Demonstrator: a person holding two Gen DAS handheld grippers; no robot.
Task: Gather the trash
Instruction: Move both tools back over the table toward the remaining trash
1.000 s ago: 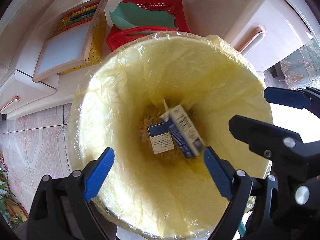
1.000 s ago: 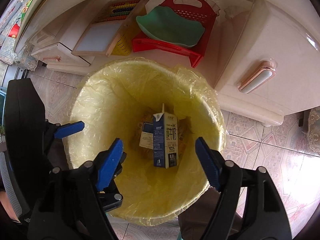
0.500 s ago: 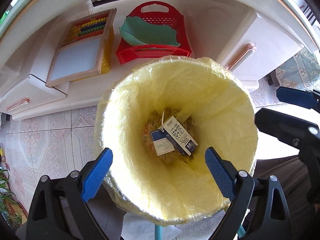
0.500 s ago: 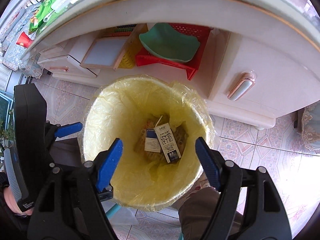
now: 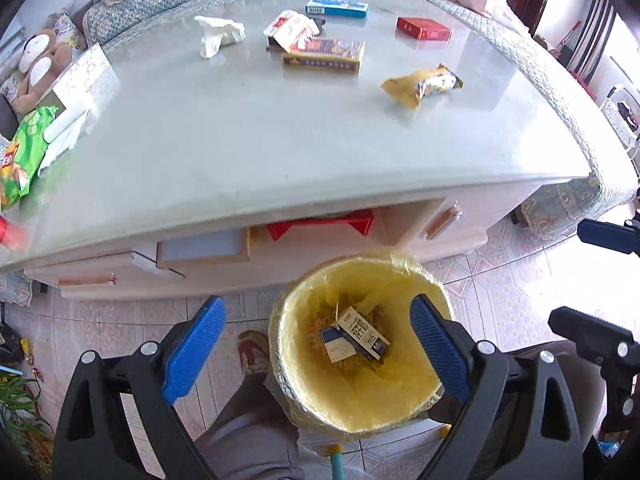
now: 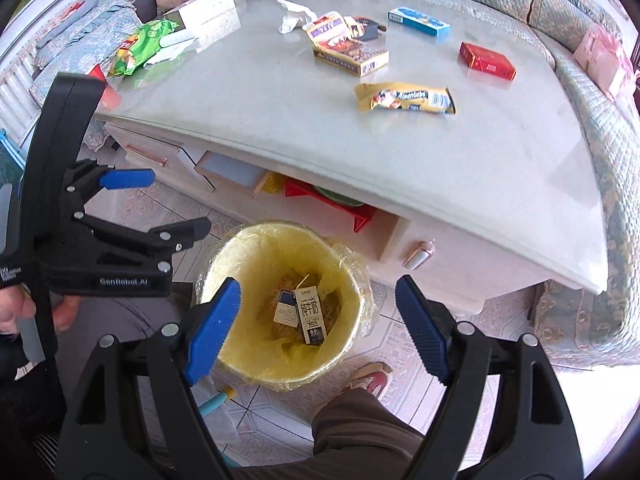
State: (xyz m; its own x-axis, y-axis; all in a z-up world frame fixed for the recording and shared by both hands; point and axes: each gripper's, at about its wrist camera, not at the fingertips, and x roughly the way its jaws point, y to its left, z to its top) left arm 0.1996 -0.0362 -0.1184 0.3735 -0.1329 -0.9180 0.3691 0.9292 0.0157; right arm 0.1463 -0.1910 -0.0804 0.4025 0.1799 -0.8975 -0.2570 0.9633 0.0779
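Observation:
A bin with a yellow liner [image 5: 304,396] [image 6: 248,356] stands on the floor in front of the table, with a milk carton [image 5: 362,334] [image 6: 311,314] lying at its bottom. High above it, my left gripper [image 5: 318,352] is open and holds nothing. My right gripper [image 6: 320,322] also hangs above the bin, its jaws opening with nothing between them. On the glass table top lie a yellow snack wrapper [image 5: 424,84] [image 6: 404,98], a crumpled tissue [image 5: 218,34] [image 6: 294,16], a gold-edged box [image 5: 322,56] [image 6: 352,54], a red pack [image 5: 424,29] [image 6: 486,61] and a blue box [image 5: 338,8] [image 6: 418,21].
A green crisp bag [image 5: 22,152] [image 6: 140,46] and a tissue box [image 5: 84,80] lie at the table's left end. Under the top are drawers and a red basket [image 5: 320,226] [image 6: 332,204]. A person's leg [image 5: 248,428] and shoe [image 6: 370,378] stand beside the bin. A sofa wraps the far side.
Both grippers have risen well above the bin, which now looks small, and the table top with its litter has come into view. The milk carton has settled flat in the bin.

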